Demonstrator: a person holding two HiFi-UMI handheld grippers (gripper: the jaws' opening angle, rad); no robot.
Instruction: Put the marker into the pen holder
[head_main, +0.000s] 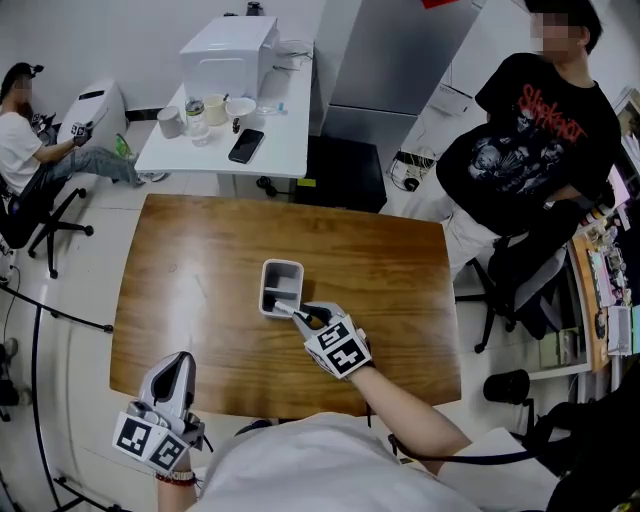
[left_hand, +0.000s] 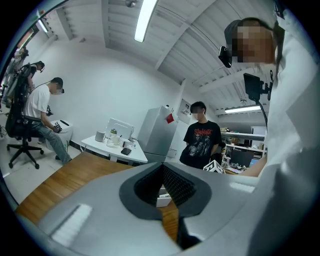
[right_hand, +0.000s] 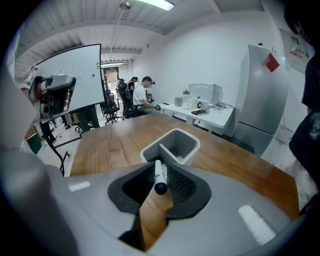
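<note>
marker (head_main: 285, 308) rear hidden within right gripper (head_main: 300, 313) fingers (head view), its print too small to read

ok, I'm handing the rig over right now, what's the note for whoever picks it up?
Left gripper: jaws shut, empty, at the near left edge of the table.
Right gripper: jaws shut on the marker, angled down at the pen holder.
Pen holder: upright mid-table, two compartments.
Done: marker gripped, its front end at the holder's near rim.
Left: lower it into a compartment, open the jaws, pull back.
</note>
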